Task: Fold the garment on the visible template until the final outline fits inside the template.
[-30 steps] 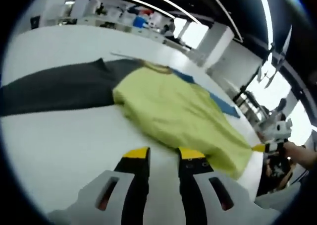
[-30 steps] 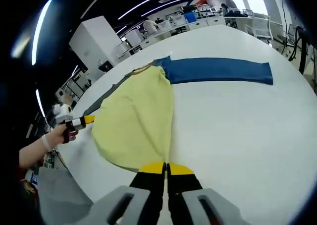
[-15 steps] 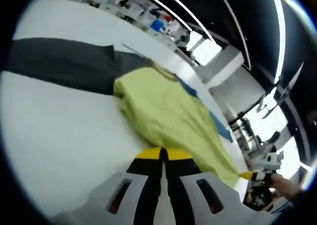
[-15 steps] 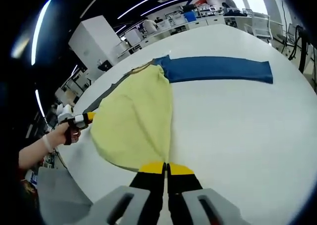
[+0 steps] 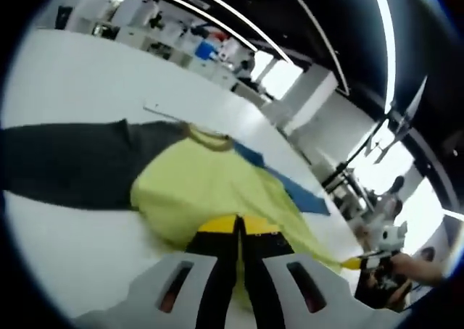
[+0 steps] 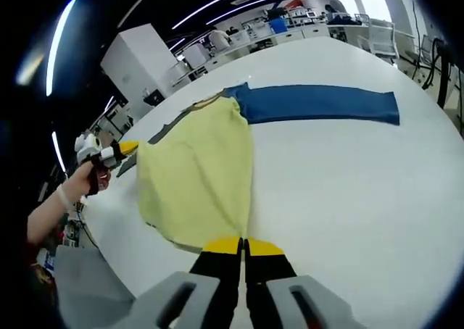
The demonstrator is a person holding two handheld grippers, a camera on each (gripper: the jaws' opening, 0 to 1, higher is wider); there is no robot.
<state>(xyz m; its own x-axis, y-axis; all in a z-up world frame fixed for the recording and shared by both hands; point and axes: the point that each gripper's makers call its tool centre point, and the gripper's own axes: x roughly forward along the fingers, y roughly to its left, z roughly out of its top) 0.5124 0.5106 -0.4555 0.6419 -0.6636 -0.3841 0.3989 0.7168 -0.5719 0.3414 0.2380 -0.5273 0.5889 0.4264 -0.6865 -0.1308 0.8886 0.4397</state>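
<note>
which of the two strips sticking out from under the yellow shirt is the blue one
The blue strip runs from the yellow shirt's collar toward the right in the right gripper view; the dark grey strip lies on the opposite side.

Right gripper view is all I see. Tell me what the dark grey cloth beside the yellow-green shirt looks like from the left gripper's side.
Observer: The dark grey cloth is a long broad band, running from under the yellow-green shirt across the white table.
Operator: Report the left gripper's jaws.
Observer: The left gripper has its jaws closed together, with shirt fabric on both sides of the tips.
</note>
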